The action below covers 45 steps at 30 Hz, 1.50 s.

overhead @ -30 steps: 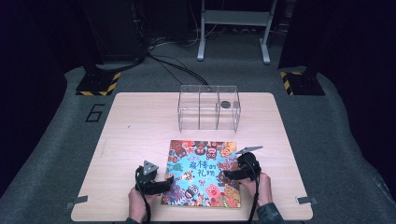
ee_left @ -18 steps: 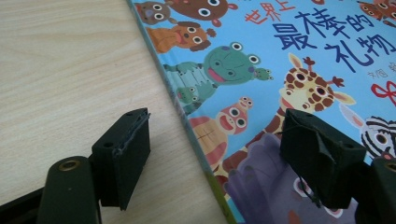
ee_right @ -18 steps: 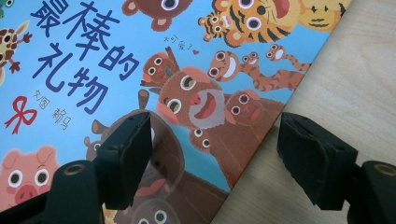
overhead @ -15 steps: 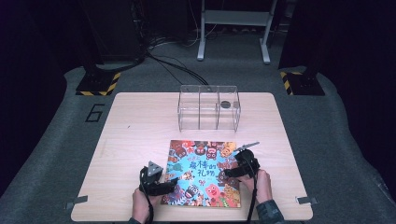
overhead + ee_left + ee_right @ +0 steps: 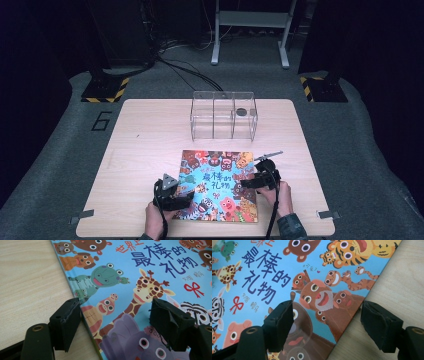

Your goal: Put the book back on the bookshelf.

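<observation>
A children's picture book [image 5: 220, 185] with a blue cover of cartoon animals lies flat and closed near the table's front edge. My left gripper [image 5: 186, 194] is at its left side. In the left gripper view the book [image 5: 150, 277] passes under that gripper [image 5: 115, 322]: its jaws are open, one over bare wood and one over the cover, straddling the left edge. My right gripper [image 5: 250, 181] is at the right side. In the right gripper view its jaws [image 5: 327, 322] have just been closing a little but stand open, straddling the book's [image 5: 262, 272] right edge without pressing it.
A clear acrylic box [image 5: 223, 115] with three compartments stands at the middle back of the wooden table [image 5: 145, 135], and a small dark round thing [image 5: 241, 111] is in its right compartment. Cables and stand feet lie on the grey floor beyond.
My left gripper has edged slightly right, onto the book's left edge. The right hand has barely shifted and the book lies where it was.
</observation>
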### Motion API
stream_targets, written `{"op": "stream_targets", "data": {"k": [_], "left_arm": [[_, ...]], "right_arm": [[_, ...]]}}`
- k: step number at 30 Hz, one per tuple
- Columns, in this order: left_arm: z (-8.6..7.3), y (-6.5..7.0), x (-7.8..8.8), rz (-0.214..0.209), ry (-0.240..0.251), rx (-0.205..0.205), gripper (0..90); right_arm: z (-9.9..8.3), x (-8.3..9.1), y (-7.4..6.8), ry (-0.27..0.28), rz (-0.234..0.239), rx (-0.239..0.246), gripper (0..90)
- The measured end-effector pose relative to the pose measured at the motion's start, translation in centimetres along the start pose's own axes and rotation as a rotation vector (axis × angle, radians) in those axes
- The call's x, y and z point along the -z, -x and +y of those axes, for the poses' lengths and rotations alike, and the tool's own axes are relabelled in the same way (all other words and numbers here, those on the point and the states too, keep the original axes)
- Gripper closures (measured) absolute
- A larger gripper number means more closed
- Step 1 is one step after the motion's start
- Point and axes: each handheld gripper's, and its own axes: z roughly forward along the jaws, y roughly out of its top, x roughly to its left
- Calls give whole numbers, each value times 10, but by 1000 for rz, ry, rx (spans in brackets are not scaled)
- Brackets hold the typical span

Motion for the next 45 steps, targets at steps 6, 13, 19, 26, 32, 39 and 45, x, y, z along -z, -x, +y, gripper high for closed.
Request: {"op": "stream_targets", "data": {"k": [6, 13, 19, 26, 32, 39, 45], "left_arm": [[-1, 2, 0, 8, 8, 14, 246], [0, 0, 0, -1, 3, 2, 247], [1, 0, 0, 2, -4, 3, 247], [2, 6, -2, 9, -9, 4, 246], [2, 9, -3, 2, -11, -1, 244], [2, 9, -3, -1, -9, -1, 244], [2, 8, -3, -4, -8, 1, 244]], "right_arm": [[4, 3, 0, 20, 23, -7, 276], [9, 1, -2, -56, -15, -34, 296], [9, 0, 1, -84, -3, -48, 290], [13, -1, 3, -83, -9, -78, 271], [16, -2, 8, -77, -4, -99, 257], [11, 1, 19, -33, 73, -139, 271], [11, 1, 19, -28, 72, -146, 269]]}}
